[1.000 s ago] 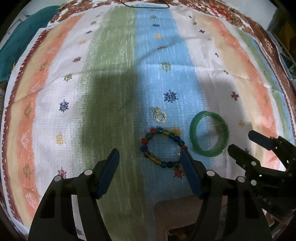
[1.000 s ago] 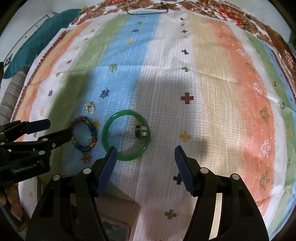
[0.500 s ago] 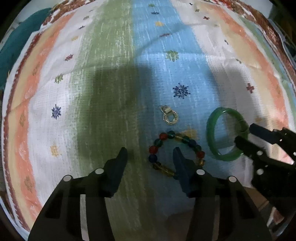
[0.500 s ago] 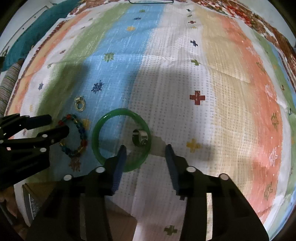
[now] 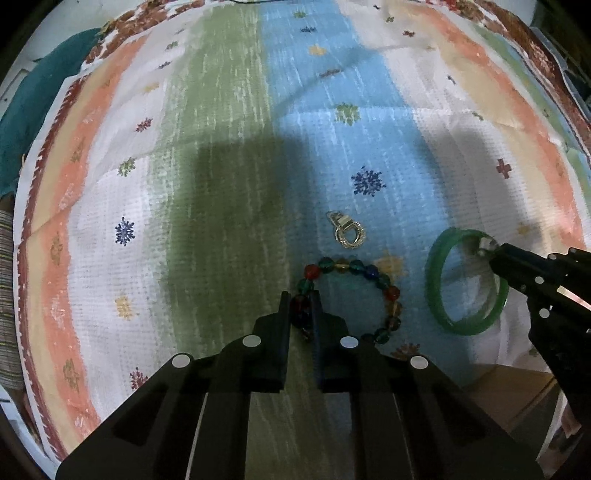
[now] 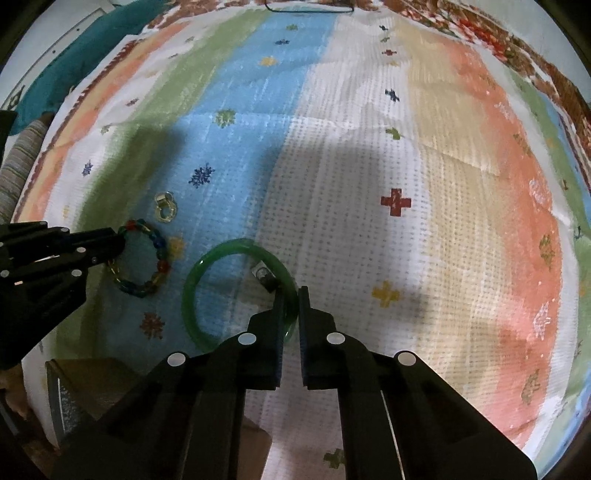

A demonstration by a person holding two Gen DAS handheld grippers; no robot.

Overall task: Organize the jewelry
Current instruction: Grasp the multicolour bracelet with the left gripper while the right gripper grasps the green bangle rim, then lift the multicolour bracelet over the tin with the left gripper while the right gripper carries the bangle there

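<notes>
A bracelet of coloured glass beads (image 5: 373,275) lies on the striped cloth; my left gripper (image 5: 300,299) is shut on its near-left beads, and it also shows in the right wrist view (image 6: 157,254). A green bangle (image 6: 207,266) lies to its right, and my right gripper (image 6: 291,295) is shut on its near-right rim. The bangle also shows in the left wrist view (image 5: 436,288). A small silver ring (image 6: 263,274) lies inside the bangle, just beyond the right gripper's tips. A silver clasp charm (image 5: 347,230) lies beyond the beads.
The striped cloth (image 6: 369,147) covers the whole surface. A brown box (image 6: 88,384) stands at the near edge between the grippers. A teal cushion (image 6: 70,62) lies off the cloth at the far left. A black cord (image 6: 306,9) lies at the far edge.
Both grippers have moved forward and down to the cloth and closed from wide open: the left onto the bead bracelet, the right onto the bangle's rim.
</notes>
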